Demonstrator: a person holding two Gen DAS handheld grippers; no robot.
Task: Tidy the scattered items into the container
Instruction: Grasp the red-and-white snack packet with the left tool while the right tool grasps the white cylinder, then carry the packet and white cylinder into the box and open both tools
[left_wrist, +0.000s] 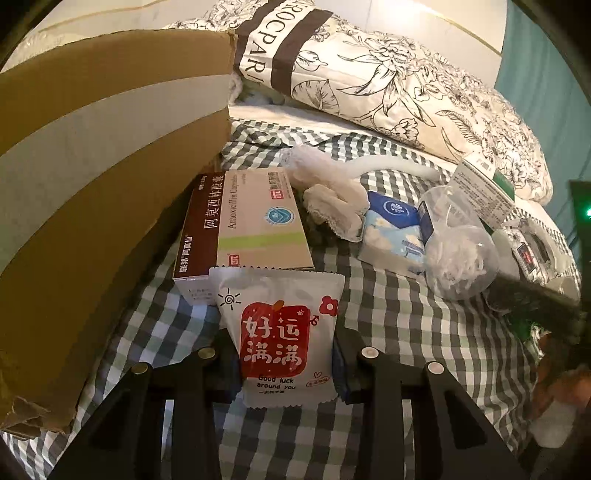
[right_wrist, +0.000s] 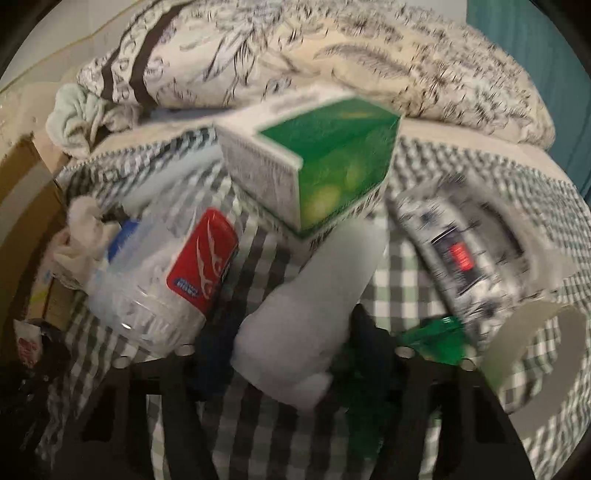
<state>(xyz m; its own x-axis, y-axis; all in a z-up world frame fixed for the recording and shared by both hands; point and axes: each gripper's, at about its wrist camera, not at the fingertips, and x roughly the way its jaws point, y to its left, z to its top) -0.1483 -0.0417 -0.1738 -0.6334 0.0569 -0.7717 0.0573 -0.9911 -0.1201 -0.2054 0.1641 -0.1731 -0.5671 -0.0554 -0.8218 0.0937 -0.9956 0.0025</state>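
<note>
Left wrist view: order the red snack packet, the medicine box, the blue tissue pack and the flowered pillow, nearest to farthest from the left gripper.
1. Red snack packet, between the left gripper fingers.
2. Medicine box, just behind the packet, slightly left, beside the cardboard box.
3. Blue tissue pack, farther back, to the right.
4. Flowered pillow, at the back.

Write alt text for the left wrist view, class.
The left gripper closes on a white snack packet with a red label, on a checked bedsheet. A medicine box and cardboard box lie beyond.
</note>
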